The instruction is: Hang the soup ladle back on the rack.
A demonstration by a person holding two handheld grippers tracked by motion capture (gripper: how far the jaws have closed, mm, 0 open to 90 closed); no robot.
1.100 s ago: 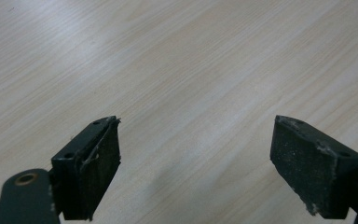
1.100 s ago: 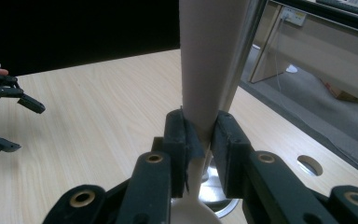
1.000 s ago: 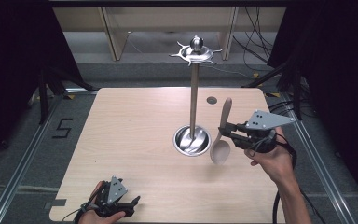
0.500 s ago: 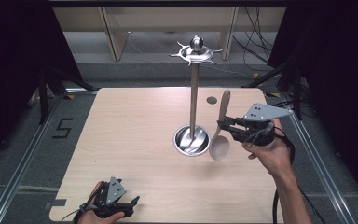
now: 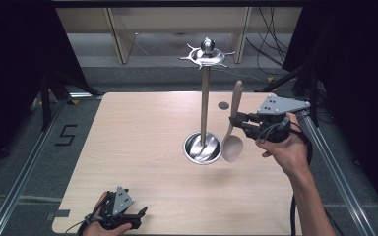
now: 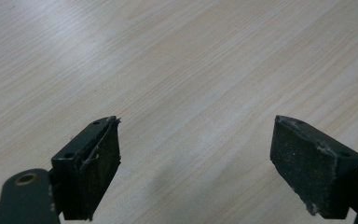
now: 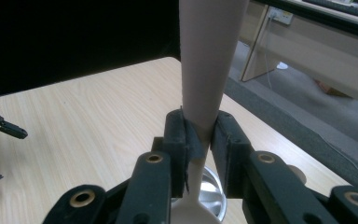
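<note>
A pale wooden spoon (image 5: 234,115) hangs nearly upright, bowl down, just right of a metal utensil stand (image 5: 205,105). The stand has a round shiny base (image 5: 195,150) and a ring of hooks (image 5: 206,55) on top. My right gripper (image 5: 236,120) is shut on the spoon's handle, held above the table's right side. In the right gripper view the handle (image 7: 209,56) rises between the closed jaws of the gripper (image 7: 200,135), and the stand's base (image 7: 213,193) shows below. My left gripper (image 5: 137,217) rests open at the table's front edge. Its jaws (image 6: 196,158) are wide apart over bare wood.
The light wooden table (image 5: 128,142) has a small dark round spot (image 5: 223,105) behind the spoon. Metal rails run along both sides of it, with shelving and cables on the floor beyond the far edge. A "5" mark (image 5: 65,135) lies on the floor at left.
My right gripper has lifted the spoon a little, away from the person. The left gripper has stayed put.
</note>
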